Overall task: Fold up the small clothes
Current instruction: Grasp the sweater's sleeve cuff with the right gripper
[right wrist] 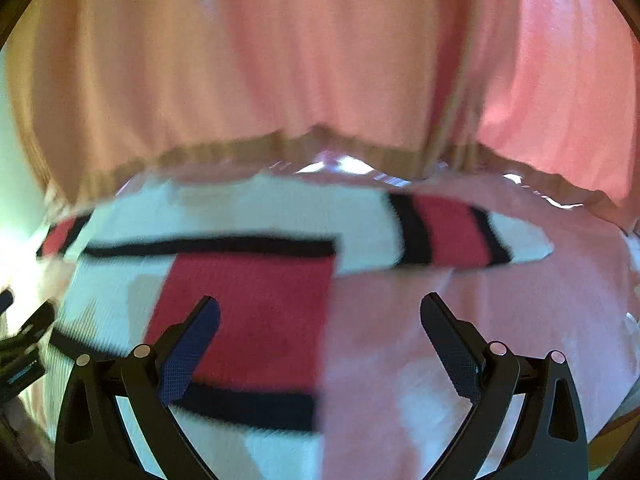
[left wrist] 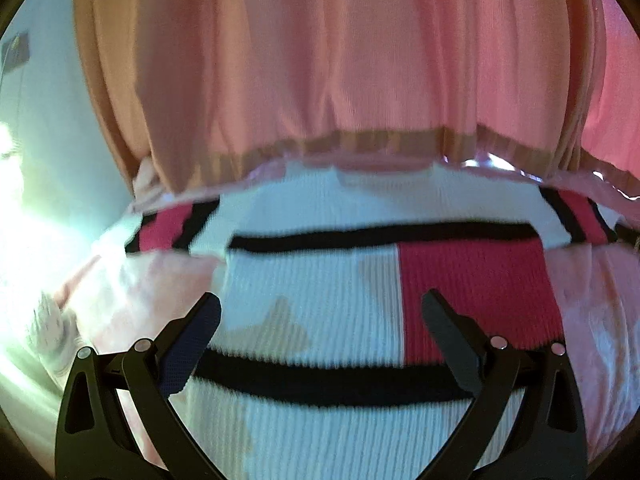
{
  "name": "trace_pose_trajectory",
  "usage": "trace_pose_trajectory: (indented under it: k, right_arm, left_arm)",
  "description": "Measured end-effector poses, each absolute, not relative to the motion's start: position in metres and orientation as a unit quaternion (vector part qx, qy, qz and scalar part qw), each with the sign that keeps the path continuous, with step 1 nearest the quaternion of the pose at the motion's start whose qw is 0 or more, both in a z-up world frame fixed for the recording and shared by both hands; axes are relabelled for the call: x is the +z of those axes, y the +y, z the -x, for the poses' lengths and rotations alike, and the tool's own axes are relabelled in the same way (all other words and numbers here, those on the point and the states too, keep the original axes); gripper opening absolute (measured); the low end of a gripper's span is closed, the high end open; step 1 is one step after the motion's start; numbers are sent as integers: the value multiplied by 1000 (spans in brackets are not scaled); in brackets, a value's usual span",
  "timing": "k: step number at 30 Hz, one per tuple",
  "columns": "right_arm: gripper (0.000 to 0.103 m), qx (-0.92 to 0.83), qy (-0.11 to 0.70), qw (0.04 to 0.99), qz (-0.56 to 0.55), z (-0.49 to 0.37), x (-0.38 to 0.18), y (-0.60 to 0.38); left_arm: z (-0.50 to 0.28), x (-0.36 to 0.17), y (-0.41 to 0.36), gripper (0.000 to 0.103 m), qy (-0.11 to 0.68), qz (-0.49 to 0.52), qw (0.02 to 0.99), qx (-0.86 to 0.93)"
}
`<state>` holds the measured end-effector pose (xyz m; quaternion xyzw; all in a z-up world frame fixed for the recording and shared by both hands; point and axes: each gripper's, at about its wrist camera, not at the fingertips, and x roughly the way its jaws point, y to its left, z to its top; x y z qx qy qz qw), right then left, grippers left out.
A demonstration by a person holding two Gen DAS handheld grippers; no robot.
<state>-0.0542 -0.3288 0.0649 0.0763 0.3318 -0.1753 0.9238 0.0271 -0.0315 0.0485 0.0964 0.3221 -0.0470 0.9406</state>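
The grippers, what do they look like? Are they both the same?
Yes, they match. The left gripper and the right gripper are both black plastic, each with two pointed fingers on forked arms, round silver pins at the joints, and a dark blue textured pad on one finger.

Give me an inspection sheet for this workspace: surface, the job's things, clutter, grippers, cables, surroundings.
Surface: pink cover, wrinkled, under the garment.
Job's things: white knit sweater with black stripes and red blocks, lying spread flat, sleeves out to both sides.
Clutter: nothing seen.
Grippers: left gripper over the sweater's middle, jaws open, holding nothing; right gripper over the sweater's side edge, jaws open, holding nothing.
Cables: nothing seen.
Surroundings: pink curtain hanging just behind the surface; pale wall at far left, with bright glare.
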Motion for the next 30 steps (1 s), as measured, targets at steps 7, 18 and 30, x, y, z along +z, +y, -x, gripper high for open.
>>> trace_pose_trajectory:
  k: [7,18,30]
  right_arm:
    - [98,-300,335,870,-202,24,18,-531]
    - [65,-350,388,805,-283,9,-73,-653]
    - [7,-173,224,921,-267,-28,60,-561]
  left_arm:
    - [-57,36,-59,98,320,-106,940,-60]
    - [-79,6,-79,98,380,-102,915,-88]
    - [-83,8,-74,98,385,-81,915,-95]
